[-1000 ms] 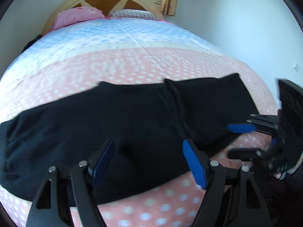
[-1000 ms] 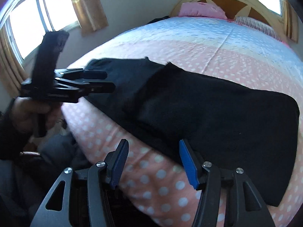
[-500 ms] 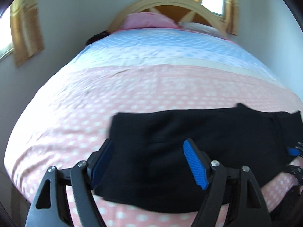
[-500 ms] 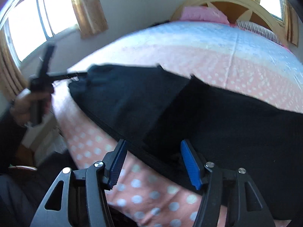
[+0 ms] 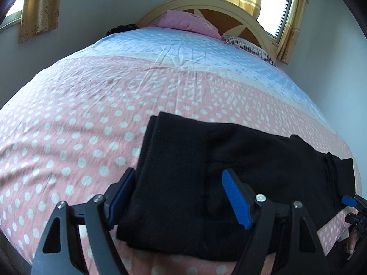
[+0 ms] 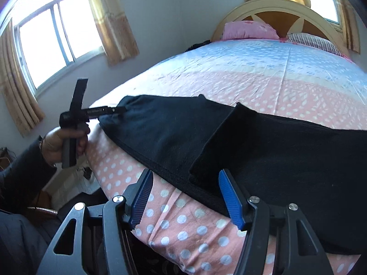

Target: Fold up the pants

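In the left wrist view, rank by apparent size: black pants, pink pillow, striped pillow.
1. black pants, by far.
2. pink pillow.
3. striped pillow.
The pants lie nearest the camera, so this is apparent size only.

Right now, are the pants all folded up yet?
Not yet. The black pants already have one part laid over another on the bed. The left gripper is open around one end; the right gripper is open at the near edge. Folding shorter looks left.
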Demonstrator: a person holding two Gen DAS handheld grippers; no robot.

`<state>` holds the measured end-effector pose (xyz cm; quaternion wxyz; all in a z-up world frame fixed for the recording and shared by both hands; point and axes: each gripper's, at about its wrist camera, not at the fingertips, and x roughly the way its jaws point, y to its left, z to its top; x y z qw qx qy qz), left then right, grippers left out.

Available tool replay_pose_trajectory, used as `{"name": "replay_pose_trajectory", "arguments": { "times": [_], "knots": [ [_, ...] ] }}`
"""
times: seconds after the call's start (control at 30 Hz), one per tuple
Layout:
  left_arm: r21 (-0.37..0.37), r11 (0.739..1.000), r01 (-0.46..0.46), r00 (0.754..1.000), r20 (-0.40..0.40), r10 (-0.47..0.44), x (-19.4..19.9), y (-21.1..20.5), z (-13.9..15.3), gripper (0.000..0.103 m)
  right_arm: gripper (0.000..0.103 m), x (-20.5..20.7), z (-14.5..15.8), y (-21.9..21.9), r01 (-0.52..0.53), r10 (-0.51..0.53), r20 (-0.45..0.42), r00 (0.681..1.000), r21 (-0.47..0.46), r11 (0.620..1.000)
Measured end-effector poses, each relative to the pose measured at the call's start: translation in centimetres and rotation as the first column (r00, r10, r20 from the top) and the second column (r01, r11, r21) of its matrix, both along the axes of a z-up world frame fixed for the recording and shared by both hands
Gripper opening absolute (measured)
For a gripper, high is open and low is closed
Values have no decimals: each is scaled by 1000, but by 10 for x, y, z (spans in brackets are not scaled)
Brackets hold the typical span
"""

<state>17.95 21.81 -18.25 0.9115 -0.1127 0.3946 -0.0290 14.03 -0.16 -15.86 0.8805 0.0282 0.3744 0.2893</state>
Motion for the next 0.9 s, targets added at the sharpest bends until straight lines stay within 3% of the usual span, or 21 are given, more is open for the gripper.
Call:
{"name": "replay_pose_trajectory", "arguments": {
  "times": [0.07,0.17,0.3,0.6,0.67,0.7,0.73,0.9],
  "knots": [
    [-18,1000,-1,1000,-3,1,1,2,0,77,62,-2,1,0,5,-5,2,1000,12,1000],
    [-35,999,-10,1000,-10,10,0,8,2,67,62,-6,1,0,1,-1,11,1000,13,1000],
    [-132,991,-36,999,-20,33,-2,24,0,57,62,-8,0,1,-5,4,19,1000,12,1000],
    [-46,999,0,998,-59,-3,8,11,-2,63,62,-16,7,4,-14,14,54,998,3,1000],
    [-23,1000,7,998,-60,-8,6,8,1,50,62,-18,12,0,-9,8,65,998,17,1000],
    [-52,998,20,998,-57,-23,3,8,3,31,62,-18,13,-2,-5,3,67,998,22,1000],
    [-100,994,39,997,-61,-45,2,8,4,25,62,-18,15,-5,4,-6,70,998,24,1000],
    [-93,996,16,999,-28,-18,-8,3,18,24,62,-16,19,-14,42,-43,75,996,18,999]
  ]
}}
